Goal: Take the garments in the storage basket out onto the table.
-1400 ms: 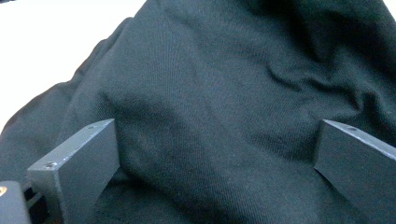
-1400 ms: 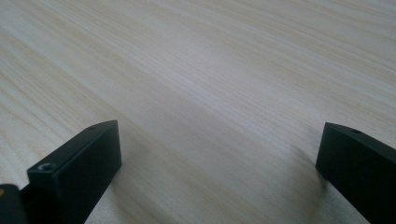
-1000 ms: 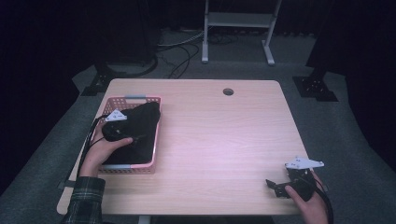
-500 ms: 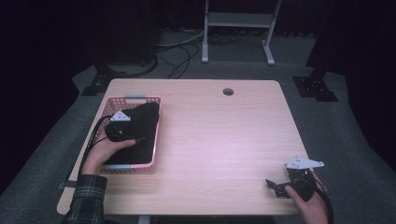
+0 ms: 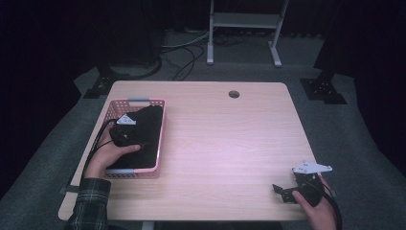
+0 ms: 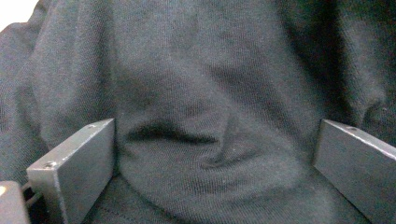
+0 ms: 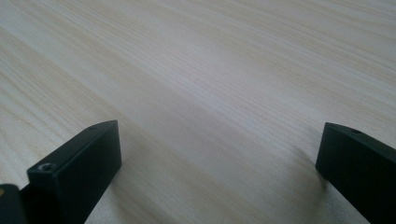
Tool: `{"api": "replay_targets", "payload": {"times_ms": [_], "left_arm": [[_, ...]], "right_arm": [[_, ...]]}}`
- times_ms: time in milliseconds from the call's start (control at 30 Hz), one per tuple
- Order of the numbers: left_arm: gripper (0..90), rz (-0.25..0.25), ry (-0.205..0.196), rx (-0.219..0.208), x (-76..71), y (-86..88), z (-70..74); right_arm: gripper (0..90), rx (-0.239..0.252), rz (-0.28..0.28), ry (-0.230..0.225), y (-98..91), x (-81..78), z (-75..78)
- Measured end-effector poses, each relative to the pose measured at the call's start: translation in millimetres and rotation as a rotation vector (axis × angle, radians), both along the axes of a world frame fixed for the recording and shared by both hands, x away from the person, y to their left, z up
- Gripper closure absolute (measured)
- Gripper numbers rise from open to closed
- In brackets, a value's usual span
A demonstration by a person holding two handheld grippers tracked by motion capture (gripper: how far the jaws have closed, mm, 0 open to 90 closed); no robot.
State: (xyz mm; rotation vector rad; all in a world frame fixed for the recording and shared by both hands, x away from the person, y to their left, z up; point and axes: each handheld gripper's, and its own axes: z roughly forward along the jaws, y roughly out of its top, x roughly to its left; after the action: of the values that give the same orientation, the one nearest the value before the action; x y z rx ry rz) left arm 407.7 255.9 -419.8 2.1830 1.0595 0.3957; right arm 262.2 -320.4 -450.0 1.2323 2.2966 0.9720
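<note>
A black cloth (image 5: 149,127) lies bundled in a pink basket (image 5: 161,143) on the left of the wooden table (image 5: 225,143). My left gripper (image 5: 129,135) is down in the basket on top of the cloth. In the left gripper view its jaws stand wide apart, pressed into the dark knit cloth (image 6: 196,70), and a fold bulges between them; the left gripper (image 6: 217,137) is open. Near the table's front right corner my right gripper (image 5: 283,190) is held low. Its jaws are spread over bare wood, so the right gripper (image 7: 219,140) is open with nothing between them.
A round cable hole (image 5: 233,94) sits near the table's far edge. Beyond the table, a metal stand (image 5: 244,24) and loose cables (image 5: 184,55) are on the dark floor. Bare tabletop lies between basket and right gripper.
The left hand and its gripper have shifted slightly to the right over the cloth in the basket. The right gripper has stayed in place.
</note>
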Motion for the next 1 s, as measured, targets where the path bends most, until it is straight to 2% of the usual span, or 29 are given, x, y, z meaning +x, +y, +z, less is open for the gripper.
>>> {"api": "replay_targets", "payload": {"times_ms": [133,233,400,567,700,833,1000], "left_arm": [[1.0,-0.006,0.008,0.036,1.5,-2.0,-0.9],[5.4,-0.009,0.006,0.048,1.5,-1.2,-0.8],[20.0,0.004,-0.009,0.058,-0.2,2.6,1.8],[39.2,0.019,-0.034,0.052,-3.2,5.8,3.2],[48.2,0.029,-0.048,0.061,-5.2,5.9,4.4],[55.6,0.041,-0.050,0.051,-6.3,6.8,6.0],[59.4,0.046,-0.052,0.024,-7.3,9.4,6.8]], "right_arm": [[0.0,0.000,0.000,0.000,0.0,0.0,0.0],[0.0,0.000,0.000,0.000,0.0,0.0,0.0],[0.0,0.000,0.000,0.000,0.0,0.0,0.0],[0.0,0.000,0.000,0.001,0.0,0.0,0.0],[0.0,0.000,0.000,0.000,0.0,0.0,0.0],[0.0,0.000,0.000,0.000,0.0,0.0,0.0],[0.0,0.000,0.000,0.000,0.0,0.0,0.0]]}}
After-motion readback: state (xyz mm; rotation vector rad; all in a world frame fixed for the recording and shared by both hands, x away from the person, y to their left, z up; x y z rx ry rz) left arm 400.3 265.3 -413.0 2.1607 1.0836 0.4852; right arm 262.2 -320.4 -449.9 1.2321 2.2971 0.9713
